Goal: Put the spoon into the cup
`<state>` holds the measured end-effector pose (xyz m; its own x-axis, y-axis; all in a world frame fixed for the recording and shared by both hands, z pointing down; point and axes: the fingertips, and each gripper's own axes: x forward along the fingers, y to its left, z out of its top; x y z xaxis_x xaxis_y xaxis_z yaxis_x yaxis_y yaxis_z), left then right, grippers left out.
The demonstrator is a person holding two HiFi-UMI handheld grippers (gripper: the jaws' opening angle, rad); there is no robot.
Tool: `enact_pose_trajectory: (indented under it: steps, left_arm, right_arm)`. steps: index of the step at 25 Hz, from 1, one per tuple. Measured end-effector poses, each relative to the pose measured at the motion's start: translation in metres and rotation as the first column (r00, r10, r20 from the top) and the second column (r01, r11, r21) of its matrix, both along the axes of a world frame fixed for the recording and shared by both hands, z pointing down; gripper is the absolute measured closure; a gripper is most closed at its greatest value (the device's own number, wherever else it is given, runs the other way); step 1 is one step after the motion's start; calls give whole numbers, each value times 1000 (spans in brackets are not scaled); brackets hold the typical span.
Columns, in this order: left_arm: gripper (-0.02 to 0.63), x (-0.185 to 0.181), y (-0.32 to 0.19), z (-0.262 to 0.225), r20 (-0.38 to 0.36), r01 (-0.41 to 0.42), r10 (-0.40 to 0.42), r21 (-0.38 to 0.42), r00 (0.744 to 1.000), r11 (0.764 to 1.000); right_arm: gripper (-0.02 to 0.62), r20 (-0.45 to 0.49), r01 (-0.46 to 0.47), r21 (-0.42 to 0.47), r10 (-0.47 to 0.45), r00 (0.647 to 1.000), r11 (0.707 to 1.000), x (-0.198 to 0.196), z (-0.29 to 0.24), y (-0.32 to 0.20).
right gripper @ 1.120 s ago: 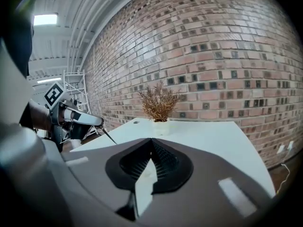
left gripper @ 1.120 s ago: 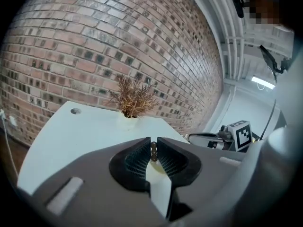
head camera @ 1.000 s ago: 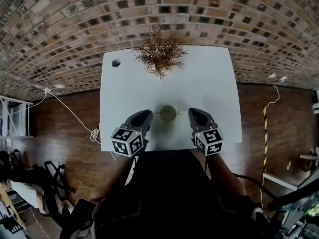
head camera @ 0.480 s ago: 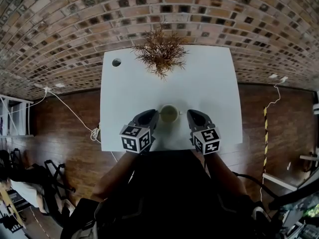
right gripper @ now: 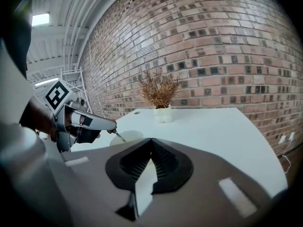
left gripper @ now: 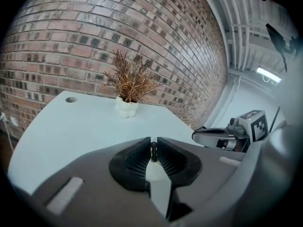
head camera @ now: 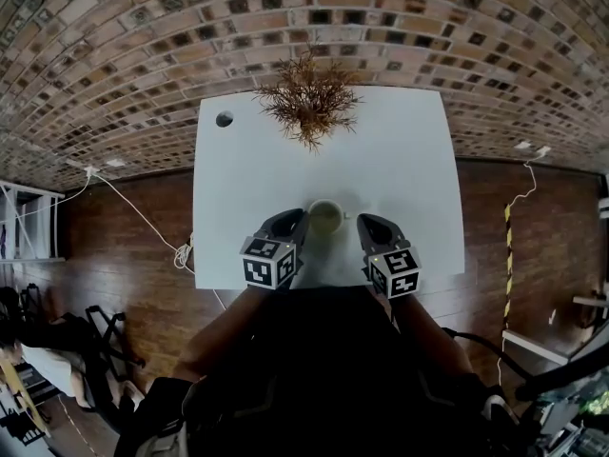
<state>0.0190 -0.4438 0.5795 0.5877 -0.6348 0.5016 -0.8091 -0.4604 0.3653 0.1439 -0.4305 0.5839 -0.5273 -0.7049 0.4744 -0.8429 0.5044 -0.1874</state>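
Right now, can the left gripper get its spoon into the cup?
Probably yes: the left gripper holds the spoon just beside the open cup, nothing between; the right gripper stands clear opposite.

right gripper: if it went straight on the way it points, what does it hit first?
Probably the bare table. The right gripper, fingers shut and empty, aims slightly down past the cup, which sits to its left. The plant pot stands further along; depth is unclear.

Soft, even light fills the room, a ceiling strip light (right gripper: pixel 40 19) glares white, the pale table (head camera: pixel 400 160) shows hardly any shadow, the brick wall (head camera: pixel 143 27) bows at the fisheye edges, and the right gripper (right gripper: pixel 151 141) blurs close to its lens.
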Motion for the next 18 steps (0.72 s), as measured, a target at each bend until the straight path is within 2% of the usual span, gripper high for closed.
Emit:
enact_pose_trajectory:
  steps: [9,14,18]
  left_arm:
    - [566,1,-1,2,2,4,-4,21,1000,1000]
    - [564,2,0,3,40,5,-8,65,999,998]
    - [560,3,0,1,84,-27,17,110,996,994]
  right_arm:
    - [589,-5,-7,-2,7,1000,1000,-4,1,3]
    - [589,-7,-10,-9,10,1000,1000,-6,4,7]
    - [589,9,-8,20,7,1000,1000,-10,-8,5]
